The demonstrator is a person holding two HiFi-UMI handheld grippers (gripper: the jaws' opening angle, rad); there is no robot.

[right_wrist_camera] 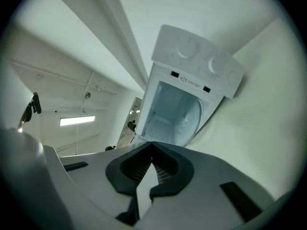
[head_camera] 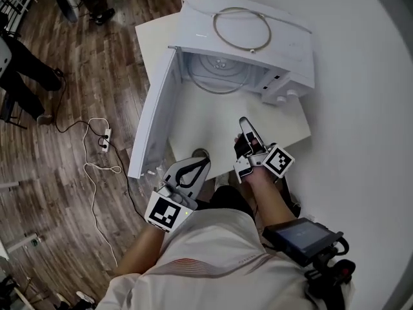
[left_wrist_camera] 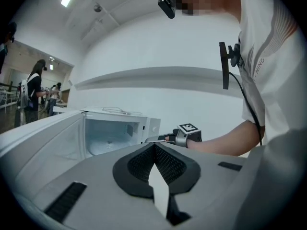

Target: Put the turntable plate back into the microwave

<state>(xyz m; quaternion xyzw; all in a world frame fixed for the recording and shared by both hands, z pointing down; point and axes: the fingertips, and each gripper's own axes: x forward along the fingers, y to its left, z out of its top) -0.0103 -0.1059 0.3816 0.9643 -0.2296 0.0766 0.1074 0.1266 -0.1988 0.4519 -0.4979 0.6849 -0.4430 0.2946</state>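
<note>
Turntable plate (head_camera: 216, 77): lies flat on the floor of the microwave (head_camera: 284, 44) cavity, as the head view and the right gripper view show; whether it sits true on its drive hub cannot be told.
Door (head_camera: 155, 108): swung fully open to the left.
Left gripper (head_camera: 206, 161): jaws together, nothing between them, held low in front of the person, well apart from the cavity.
Right gripper (head_camera: 243, 120): jaws together, empty, above the table (head_camera: 284, 124) edge and pointed towards the opening.
Progress: judged essentially complete, since the plate is inside and neither claw carries anything.
Outstanding: possibly closing the door; a thin ring (head_camera: 242, 30) rests on top of the oven, and whether it belongs under the plate cannot be told.
Count: one plate, one microwave, one door, one ring, one table, two grippers.
</note>
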